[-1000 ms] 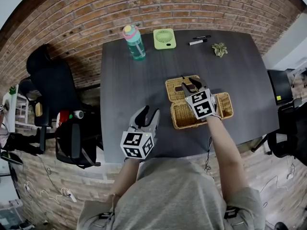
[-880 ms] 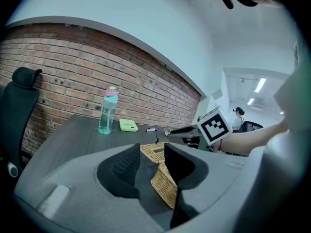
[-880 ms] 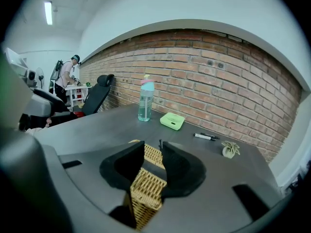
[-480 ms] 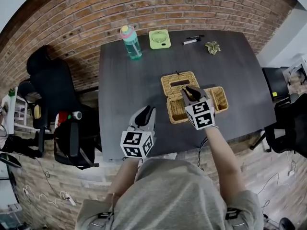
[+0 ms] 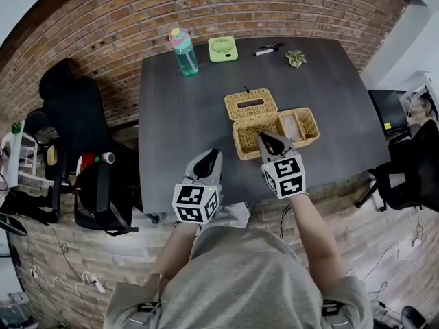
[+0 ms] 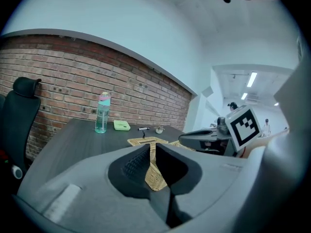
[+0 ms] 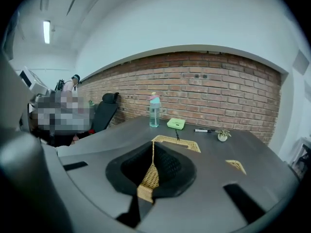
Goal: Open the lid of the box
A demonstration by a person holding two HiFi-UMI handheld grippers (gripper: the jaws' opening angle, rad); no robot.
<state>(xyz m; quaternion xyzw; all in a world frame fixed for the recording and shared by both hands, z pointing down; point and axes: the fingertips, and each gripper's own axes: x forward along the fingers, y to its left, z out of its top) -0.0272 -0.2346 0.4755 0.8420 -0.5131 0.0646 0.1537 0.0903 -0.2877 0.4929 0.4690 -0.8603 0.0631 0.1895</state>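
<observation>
1. Left hand-held gripper [image 5: 211, 156]: hovers over the near edge of the worktop [image 5: 182, 125], left of and nearer than the wicker box [image 5: 240, 142], well apart from it. Closing down to a narrow slit, with nothing inside. Seemingly no part in the lid work at this point.
2. Lid [image 5: 250, 104]: already off the opening. Lies flat on the worktop just behind the wicker box, touching its far rim, slotted face up. Cannot tell whether hinged there or merely resting against it.
3. Wicker box itself: sits open at mid-worktop, woven interior exposed. Looks empty on the left side. Shows something pale in the right-hand section, too small to identify.
4. Right hand-held gripper [image 5: 264, 140]: just in front of the wicker box's near rim, clear of both rim and lid. Pinched fully together, gripping nothing.
5. Progress, as a judgement: opening appears done, with lid laid back and both tools free. Probably nothing left beyond moving away.
</observation>
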